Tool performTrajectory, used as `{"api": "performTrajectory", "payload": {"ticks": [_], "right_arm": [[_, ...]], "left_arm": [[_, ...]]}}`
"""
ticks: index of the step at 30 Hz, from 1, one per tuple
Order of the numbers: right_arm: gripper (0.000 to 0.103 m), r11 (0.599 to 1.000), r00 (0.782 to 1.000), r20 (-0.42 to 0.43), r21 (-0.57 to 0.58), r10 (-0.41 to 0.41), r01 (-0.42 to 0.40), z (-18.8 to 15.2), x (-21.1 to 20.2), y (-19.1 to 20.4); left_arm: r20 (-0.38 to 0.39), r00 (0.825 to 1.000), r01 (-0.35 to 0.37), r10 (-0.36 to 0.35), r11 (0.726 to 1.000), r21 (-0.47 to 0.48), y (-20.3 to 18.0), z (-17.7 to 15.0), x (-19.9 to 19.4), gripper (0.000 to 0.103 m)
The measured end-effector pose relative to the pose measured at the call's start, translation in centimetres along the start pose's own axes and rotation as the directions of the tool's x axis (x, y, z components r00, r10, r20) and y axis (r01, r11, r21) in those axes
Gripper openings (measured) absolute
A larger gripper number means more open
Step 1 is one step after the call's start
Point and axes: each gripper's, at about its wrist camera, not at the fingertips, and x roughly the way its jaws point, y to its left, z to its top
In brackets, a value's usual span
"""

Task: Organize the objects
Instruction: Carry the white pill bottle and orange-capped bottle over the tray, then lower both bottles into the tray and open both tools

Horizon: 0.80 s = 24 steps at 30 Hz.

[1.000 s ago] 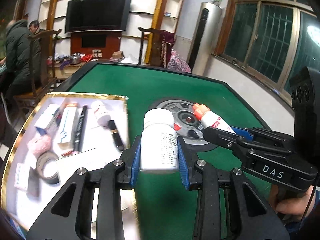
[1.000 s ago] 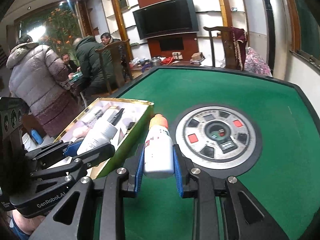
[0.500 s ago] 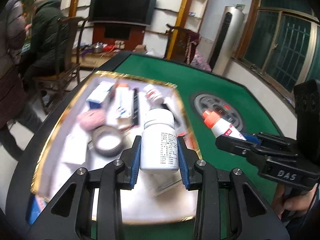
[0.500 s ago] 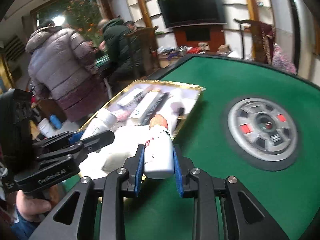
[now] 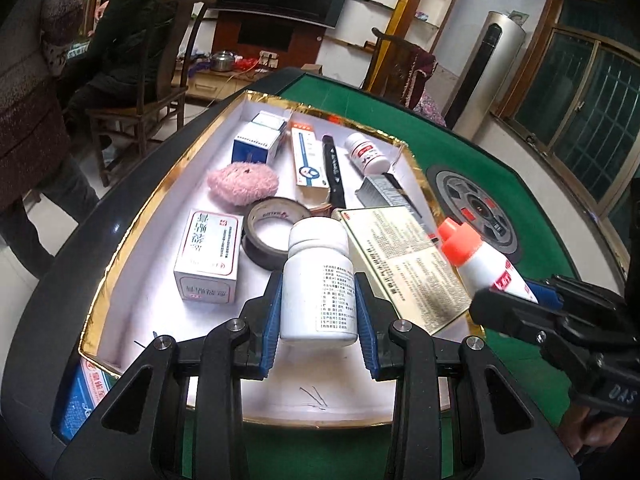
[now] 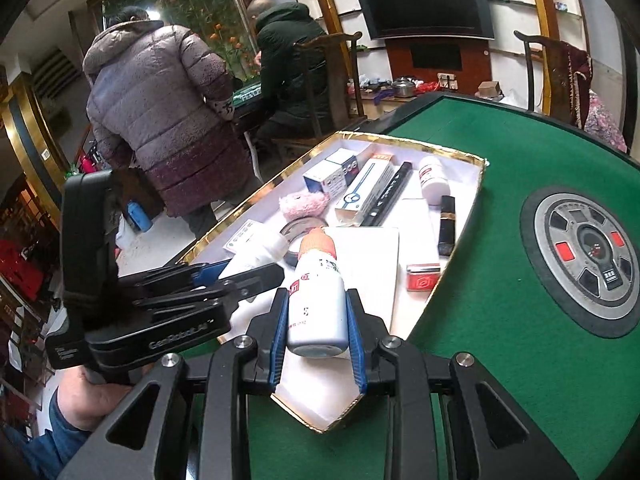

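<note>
Between the blue pads of your left tool (image 5: 318, 312) stands a white pill bottle (image 5: 318, 282), upright, cap up, label facing the camera; the jaws are narrow and press both sides of it. Your right tool (image 6: 318, 320) is likewise closed to a narrow gap on a white bottle with an orange cap (image 6: 318, 292), whose cap tilts away from the camera. Both bottles hang above the near part of the gold-rimmed tray (image 5: 132, 228), which sits on the green table (image 6: 500, 320). Lying in the tray beyond the left tool: a roll of dark tape (image 5: 272, 228), a white medicine box (image 5: 210, 256) just left of it, a pink puff (image 5: 242, 184), a printed card (image 5: 408, 264) to the right, and farther back a blue-and-white box (image 5: 256, 146), a long carton (image 5: 306, 160), a black pen (image 5: 334, 170) and a small white bottle (image 5: 366, 154). Right of the tray, set into the table, is a round grey control panel (image 6: 592, 256).
</note>
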Motion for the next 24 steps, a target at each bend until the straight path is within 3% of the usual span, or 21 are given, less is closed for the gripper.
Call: {"api": "performTrajectory", "payload": {"ticks": [20, 24], "right_arm": [[0.026, 0.997, 0.993, -0.088, 0.004, 0.078, -0.078, -1.0, 2.2, 1.8], [0.026, 0.996, 0.992, -0.098, 0.026, 0.083, -0.081, -0.8, 2.7, 2.0]], "left_arm": [[-0.133, 0.985, -0.102, 0.108, 0.994, 0.048, 1.6, 0.7, 2.6, 0.033], [-0.168, 0.983, -0.064, 0.072, 0.997, 0.053, 2.3, 1.4, 3.1, 0.033]]}}
